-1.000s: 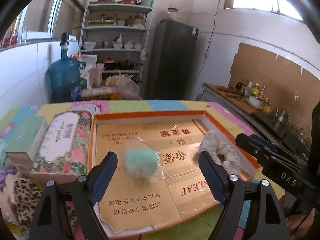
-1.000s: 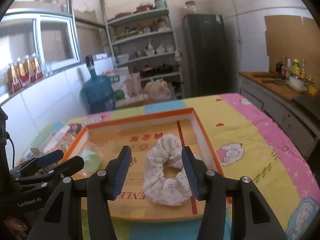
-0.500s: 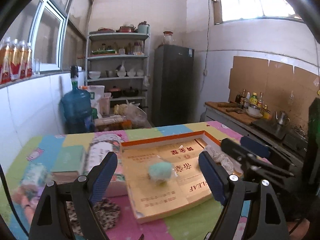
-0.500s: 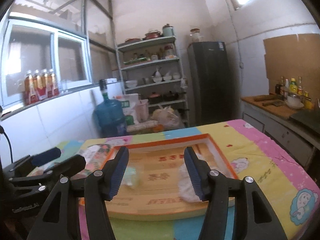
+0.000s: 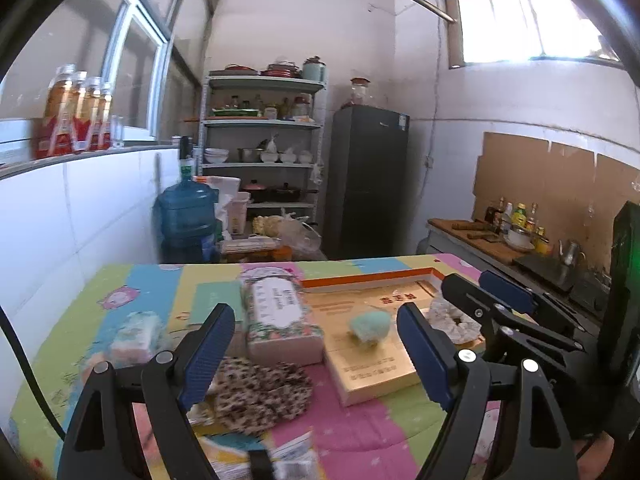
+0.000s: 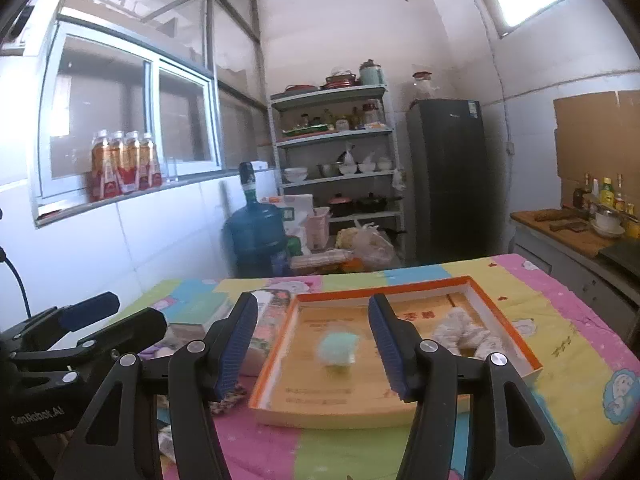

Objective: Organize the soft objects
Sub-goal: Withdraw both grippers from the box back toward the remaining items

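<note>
A shallow orange-rimmed box (image 5: 360, 278) (image 6: 424, 285) lies on the colourful tablecloth. Inside it rest a green fluffy ball in clear wrap (image 5: 370, 326) (image 6: 338, 348) and a white scrunchie (image 5: 452, 318) (image 6: 460, 332). A leopard-print scrunchie (image 5: 260, 392) (image 6: 234, 394) lies on the cloth left of the box. My left gripper (image 5: 314, 320) hangs open and empty above the near table, back from the box. My right gripper (image 6: 313, 308) is also open and empty, held short of the box; its fingers (image 5: 504, 296) show at the right of the left wrist view.
A floral tissue pack (image 5: 280, 316) sits against the box's left side, with a smaller pack (image 5: 136, 336) and a green carton (image 6: 200, 310) further left. Loose packets (image 5: 288, 460) lie at the near edge. Beyond the table stand a water jug (image 6: 256, 236), shelves, a fridge and a counter (image 6: 576, 236).
Both grippers have drawn back and upward from the box, leaving the green ball and white scrunchie inside. The leopard scrunchie and the near table have come into view.
</note>
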`<move>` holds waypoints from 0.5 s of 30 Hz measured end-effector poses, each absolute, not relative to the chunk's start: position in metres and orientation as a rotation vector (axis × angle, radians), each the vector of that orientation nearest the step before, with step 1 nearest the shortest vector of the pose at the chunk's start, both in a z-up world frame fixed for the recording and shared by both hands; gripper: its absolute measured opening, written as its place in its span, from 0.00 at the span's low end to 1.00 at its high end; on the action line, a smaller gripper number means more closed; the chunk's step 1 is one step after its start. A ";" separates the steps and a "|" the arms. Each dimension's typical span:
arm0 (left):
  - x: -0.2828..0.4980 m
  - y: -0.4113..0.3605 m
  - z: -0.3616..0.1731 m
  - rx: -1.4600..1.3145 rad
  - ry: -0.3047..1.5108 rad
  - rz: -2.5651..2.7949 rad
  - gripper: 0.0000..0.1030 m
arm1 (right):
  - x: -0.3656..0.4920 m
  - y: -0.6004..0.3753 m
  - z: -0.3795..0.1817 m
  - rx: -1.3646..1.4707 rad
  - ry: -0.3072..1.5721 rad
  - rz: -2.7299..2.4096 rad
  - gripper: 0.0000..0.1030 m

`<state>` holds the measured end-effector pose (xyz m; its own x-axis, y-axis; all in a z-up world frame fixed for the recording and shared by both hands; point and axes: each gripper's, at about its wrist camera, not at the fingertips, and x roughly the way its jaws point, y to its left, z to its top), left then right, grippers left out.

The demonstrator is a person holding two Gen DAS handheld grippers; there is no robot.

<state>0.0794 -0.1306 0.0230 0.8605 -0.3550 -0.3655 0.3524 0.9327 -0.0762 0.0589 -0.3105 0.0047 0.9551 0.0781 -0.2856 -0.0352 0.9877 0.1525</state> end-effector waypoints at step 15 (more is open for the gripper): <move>0.047 -0.050 0.014 -0.002 0.374 -0.229 0.80 | 0.043 -0.244 0.008 0.091 0.297 0.136 0.59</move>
<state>0.0466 -0.0499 0.0140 0.9054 -0.2221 -0.3618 0.2214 0.9742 -0.0439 0.0432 -0.2440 0.0076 0.9472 0.1466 -0.2852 -0.1197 0.9868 0.1095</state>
